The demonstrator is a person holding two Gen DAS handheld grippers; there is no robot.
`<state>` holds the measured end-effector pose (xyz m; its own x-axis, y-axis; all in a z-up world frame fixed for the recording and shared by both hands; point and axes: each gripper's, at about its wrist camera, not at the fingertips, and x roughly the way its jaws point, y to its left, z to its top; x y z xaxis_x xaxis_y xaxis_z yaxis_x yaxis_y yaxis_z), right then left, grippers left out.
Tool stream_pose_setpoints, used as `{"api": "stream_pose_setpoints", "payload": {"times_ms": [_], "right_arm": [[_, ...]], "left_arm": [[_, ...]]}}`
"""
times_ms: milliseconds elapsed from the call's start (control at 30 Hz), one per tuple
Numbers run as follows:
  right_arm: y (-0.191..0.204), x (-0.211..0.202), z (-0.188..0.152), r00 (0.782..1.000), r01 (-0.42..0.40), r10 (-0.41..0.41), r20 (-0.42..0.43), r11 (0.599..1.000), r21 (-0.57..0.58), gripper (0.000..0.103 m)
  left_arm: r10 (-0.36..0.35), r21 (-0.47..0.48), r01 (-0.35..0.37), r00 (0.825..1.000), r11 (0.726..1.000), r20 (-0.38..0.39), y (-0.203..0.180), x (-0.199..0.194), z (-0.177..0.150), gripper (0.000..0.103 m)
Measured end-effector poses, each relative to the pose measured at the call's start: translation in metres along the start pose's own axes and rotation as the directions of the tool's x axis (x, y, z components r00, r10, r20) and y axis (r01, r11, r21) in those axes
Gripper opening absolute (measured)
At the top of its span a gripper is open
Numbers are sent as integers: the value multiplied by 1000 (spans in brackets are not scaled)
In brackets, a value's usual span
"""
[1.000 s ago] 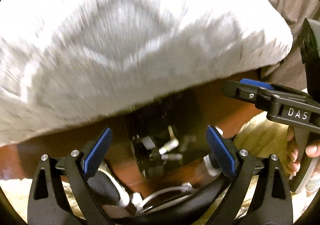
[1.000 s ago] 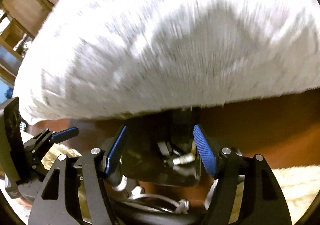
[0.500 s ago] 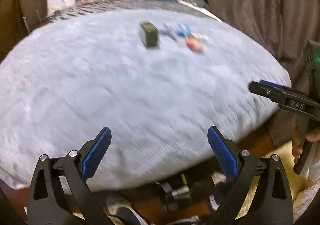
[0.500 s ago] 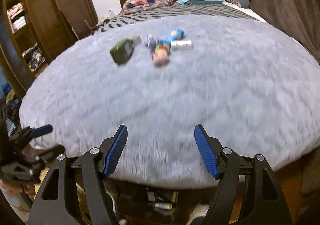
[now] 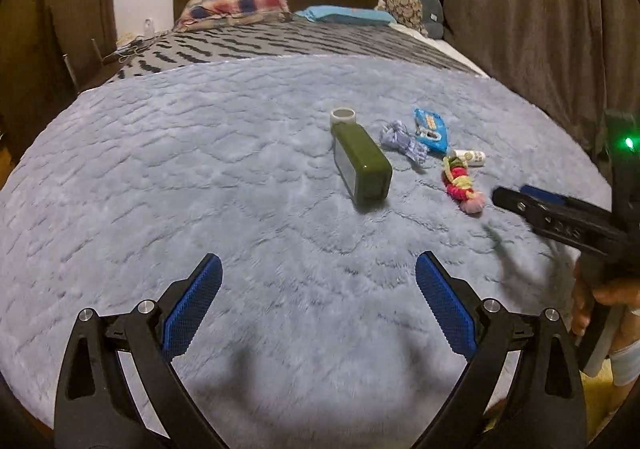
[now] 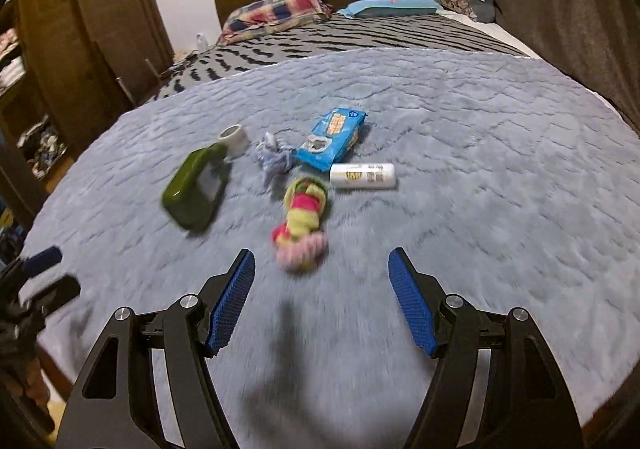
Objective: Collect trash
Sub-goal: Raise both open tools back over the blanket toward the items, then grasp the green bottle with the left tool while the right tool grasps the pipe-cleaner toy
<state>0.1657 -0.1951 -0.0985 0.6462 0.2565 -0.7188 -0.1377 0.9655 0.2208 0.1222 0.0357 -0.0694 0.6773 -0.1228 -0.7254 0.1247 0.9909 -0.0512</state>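
Nearest us, our left tool (image 5: 316, 291) and right tool (image 6: 322, 291) both hang with blue pads spread wide, gripping nothing, above the grey-blue blanket (image 5: 200, 177) covering the bed. Farther along the blanket lies the trash, with the green bottle (image 6: 196, 189) as our landmark, on its side with its white cap pointing away. Right of it sits a pink and yellow cloth bundle (image 6: 302, 225), closest to the right tool. Beyond that are a small white bottle (image 6: 363, 176), a pale crumpled wrapper (image 6: 272, 161) and a blue packet (image 6: 332, 137). Pillows (image 5: 236, 7) lie farthest off.
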Motion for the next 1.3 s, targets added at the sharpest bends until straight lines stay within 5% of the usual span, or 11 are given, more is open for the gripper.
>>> {"api": "stream_pose_setpoints", "payload": {"times_ms": [233,367,433,900,1033,1167,1300], "right_arm": [[10,44,10,999,-3,3,-47,1000,4,69],[10,56,13,998,36,-36,-60,999,-4,39],[10,54,15,998,18,-18,-57,1000,-5,33],[-14,20,11,999,32,-31,-23,999,37,30],[-19,13,10,999,35,-35,-14,999,35,30],[-21,9,10,1000,27,-26,-8,999,32,30],[-18,7,8,1000,15,-15,-12,1000,24,30]], "left_arm": [[3,58,-2,1000,998,-27,-16,34,9,92],[0,59,2,999,998,-33,-20,49,16,92],[-2,53,3,999,999,-36,-21,56,20,92],[17,29,-16,999,999,-27,-42,100,63,88],[27,12,-26,998,1000,-55,-43,117,69,72],[25,20,-23,995,1000,-99,-46,133,70,37],[21,5,-21,995,1000,-102,-40,132,67,30]]}}
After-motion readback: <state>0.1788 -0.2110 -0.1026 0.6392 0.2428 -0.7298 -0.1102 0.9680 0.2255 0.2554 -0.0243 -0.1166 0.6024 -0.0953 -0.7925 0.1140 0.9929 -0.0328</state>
